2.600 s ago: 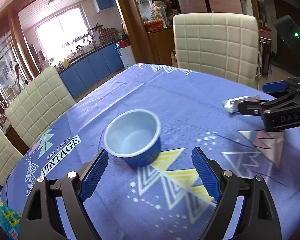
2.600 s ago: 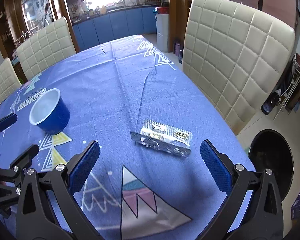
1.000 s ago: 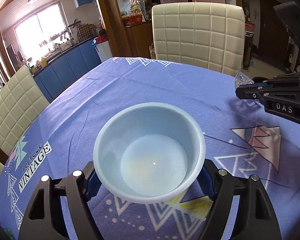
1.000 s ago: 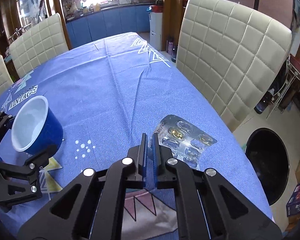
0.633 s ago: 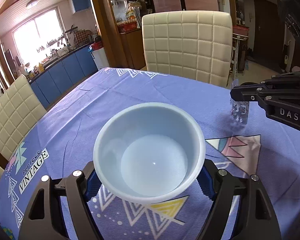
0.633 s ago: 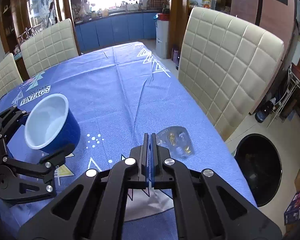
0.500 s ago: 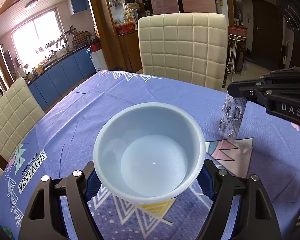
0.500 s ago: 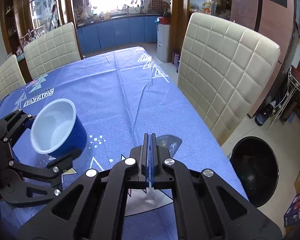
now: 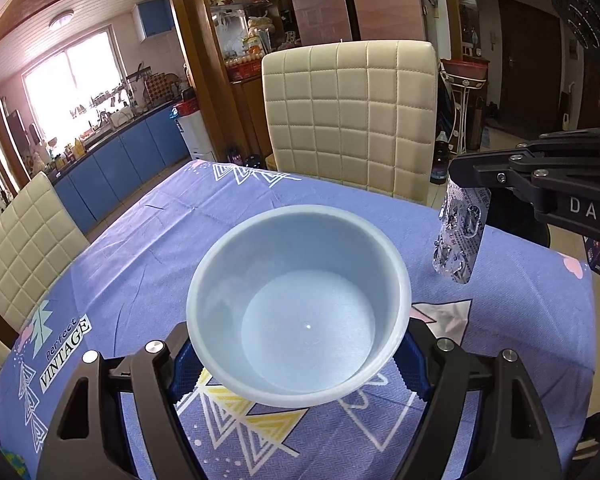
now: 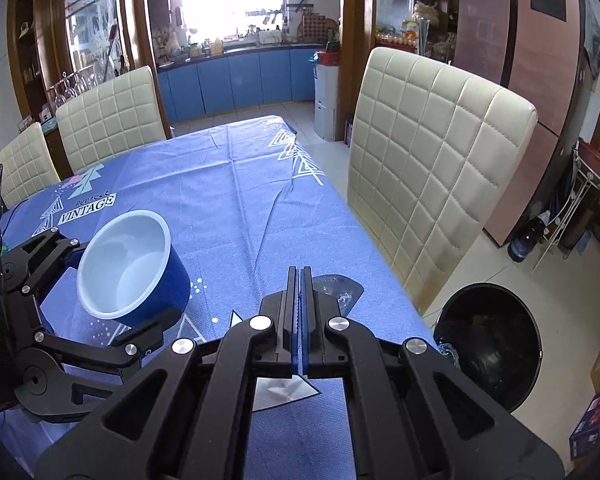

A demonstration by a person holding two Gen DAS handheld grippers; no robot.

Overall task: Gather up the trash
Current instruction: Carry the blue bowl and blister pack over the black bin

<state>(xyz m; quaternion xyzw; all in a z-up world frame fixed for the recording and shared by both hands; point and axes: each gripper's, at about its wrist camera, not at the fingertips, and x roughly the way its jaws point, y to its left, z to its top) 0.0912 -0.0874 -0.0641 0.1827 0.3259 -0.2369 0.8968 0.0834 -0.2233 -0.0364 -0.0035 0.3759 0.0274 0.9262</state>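
Left wrist view: the left gripper [image 9: 300, 356] has its jaws closed on a cup [image 9: 299, 304], blue outside and pale inside, one blue pad pressing each side of its wall just under the rim. The cup sits square between the jaws, mouth tilted toward the camera, and it looks empty. Below it lies the bench [image 9: 180, 240] under a blue cloth printed with triangles and the words "Perfect VINTAGE". To the right of these jaws and farther forward, the right gripper [image 9: 466, 168] reaches in from the frame edge with a blister pack [image 9: 460, 236] pinched by its top edge; the pack hangs straight down from the closed jaws, its lower end clear of the cloth, over the bench's right side. Beyond the bench stands a cream quilted chair [image 9: 352, 120].

Right wrist view: the right gripper [image 10: 299, 300] shows its jaws pressed nearly together, only a thin slit between the blue pads. The pack [image 10: 336, 286] peeks out just ahead and right of the jaw tips, mostly hidden by them. Left of these jaws the left gripper [image 10: 120, 276] carries the cup [image 10: 132, 264], raised off the cloth. To the right of the jaws and lower, on the tiled floor past the bench edge, stands a black bin [image 10: 488, 344], open-topped, beside the chair [image 10: 432, 200].
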